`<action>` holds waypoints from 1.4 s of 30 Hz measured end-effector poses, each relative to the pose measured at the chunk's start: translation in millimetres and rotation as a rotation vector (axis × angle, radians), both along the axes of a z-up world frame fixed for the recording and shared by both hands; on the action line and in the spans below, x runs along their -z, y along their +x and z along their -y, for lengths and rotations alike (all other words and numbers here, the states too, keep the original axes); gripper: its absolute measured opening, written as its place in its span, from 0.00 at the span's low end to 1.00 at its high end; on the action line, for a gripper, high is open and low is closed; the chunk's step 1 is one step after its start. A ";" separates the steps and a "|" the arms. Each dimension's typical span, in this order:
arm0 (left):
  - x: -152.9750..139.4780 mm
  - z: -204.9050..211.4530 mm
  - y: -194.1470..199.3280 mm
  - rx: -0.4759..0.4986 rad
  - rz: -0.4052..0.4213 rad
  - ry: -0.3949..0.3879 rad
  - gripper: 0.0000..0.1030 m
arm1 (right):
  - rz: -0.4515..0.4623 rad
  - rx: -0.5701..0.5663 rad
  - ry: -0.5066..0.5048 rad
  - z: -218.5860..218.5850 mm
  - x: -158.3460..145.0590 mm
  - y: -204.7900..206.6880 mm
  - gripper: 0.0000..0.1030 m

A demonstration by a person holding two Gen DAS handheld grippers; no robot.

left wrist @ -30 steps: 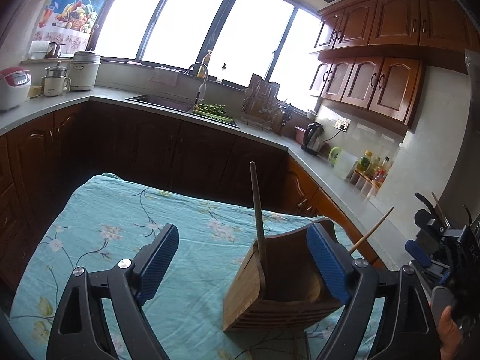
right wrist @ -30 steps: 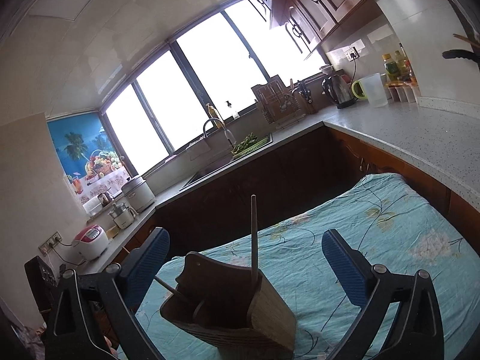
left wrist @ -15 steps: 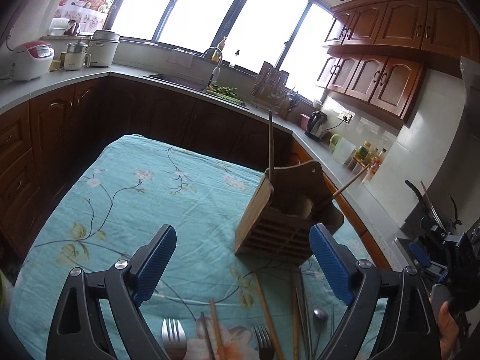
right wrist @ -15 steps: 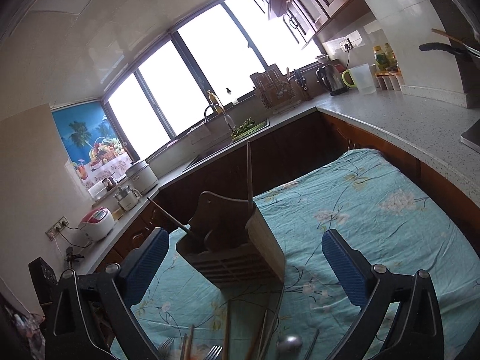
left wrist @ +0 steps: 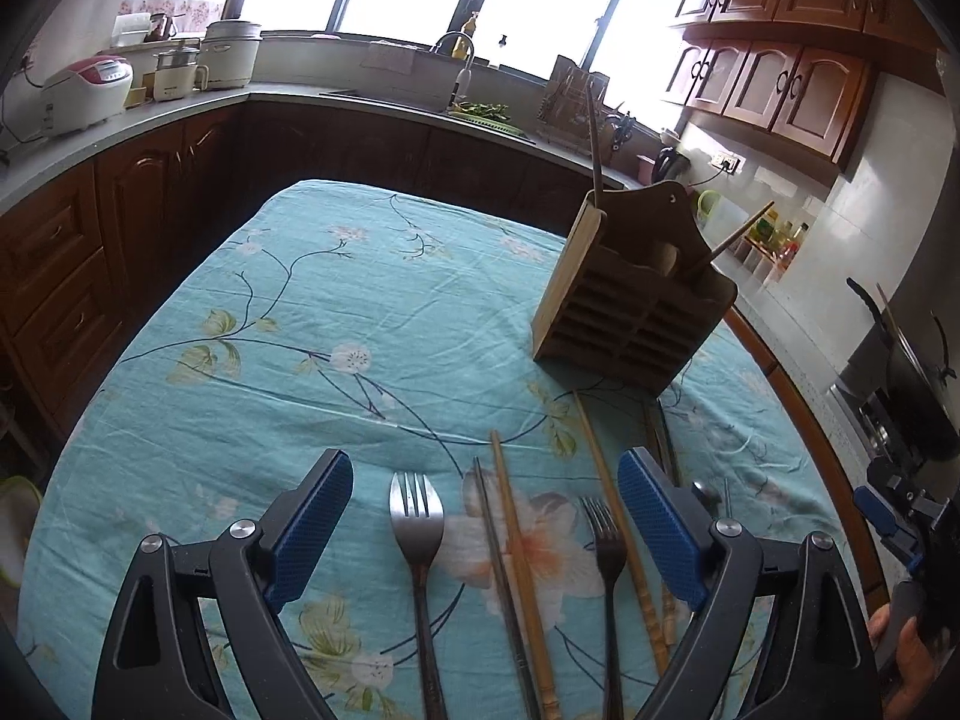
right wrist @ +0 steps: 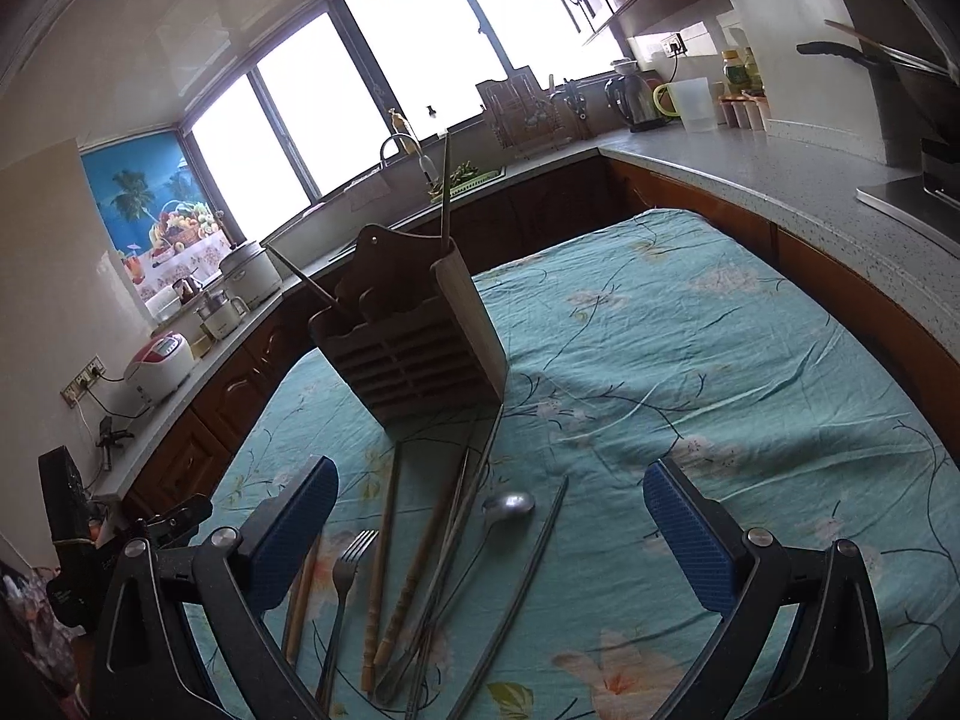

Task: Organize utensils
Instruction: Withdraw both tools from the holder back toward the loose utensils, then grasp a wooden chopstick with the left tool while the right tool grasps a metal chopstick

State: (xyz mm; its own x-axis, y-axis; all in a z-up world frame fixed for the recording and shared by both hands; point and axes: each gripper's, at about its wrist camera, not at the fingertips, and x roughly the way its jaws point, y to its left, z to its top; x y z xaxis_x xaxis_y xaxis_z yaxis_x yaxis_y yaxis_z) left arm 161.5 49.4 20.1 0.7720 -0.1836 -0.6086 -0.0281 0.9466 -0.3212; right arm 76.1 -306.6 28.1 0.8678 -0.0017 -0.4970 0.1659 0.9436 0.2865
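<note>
Utensils lay loose on the cloth [left wrist: 288, 324] before the holder [left wrist: 630, 300]. Two forks [left wrist: 415, 516] seen only from the left; spoon [right wrist: 507, 507] seen clearly only from the right. Left tongs [left wrist: 485, 531] and right tongs [right wrist: 491, 531] both wide, empty, above the counter.

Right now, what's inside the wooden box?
Two wooden sticks poke out of the wooden holder: one upright, one leaning. Their lower ends and the compartments' bottoms are hidden.

Honestly I can't read any text from my end. The bottles [right wrist: 737, 73] and rice cooker [left wrist: 87, 93] on the bench are too small and blurry.
</note>
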 end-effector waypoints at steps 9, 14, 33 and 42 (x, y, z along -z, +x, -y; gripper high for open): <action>6.3 7.9 5.0 0.032 -0.075 0.089 0.77 | -0.072 0.013 -0.042 -1.9 17.2 5.7 0.83; 11.0 10.1 18.1 0.056 -0.114 0.102 0.64 | -0.147 0.009 -0.069 -4.4 31.2 18.3 0.60; 34.6 16.4 64.3 0.106 -0.210 0.133 0.34 | -0.304 0.005 -0.091 -6.4 68.4 50.7 0.33; 47.4 28.2 78.5 0.161 -0.239 0.154 0.24 | -0.348 0.021 -0.155 -6.3 76.7 65.8 0.23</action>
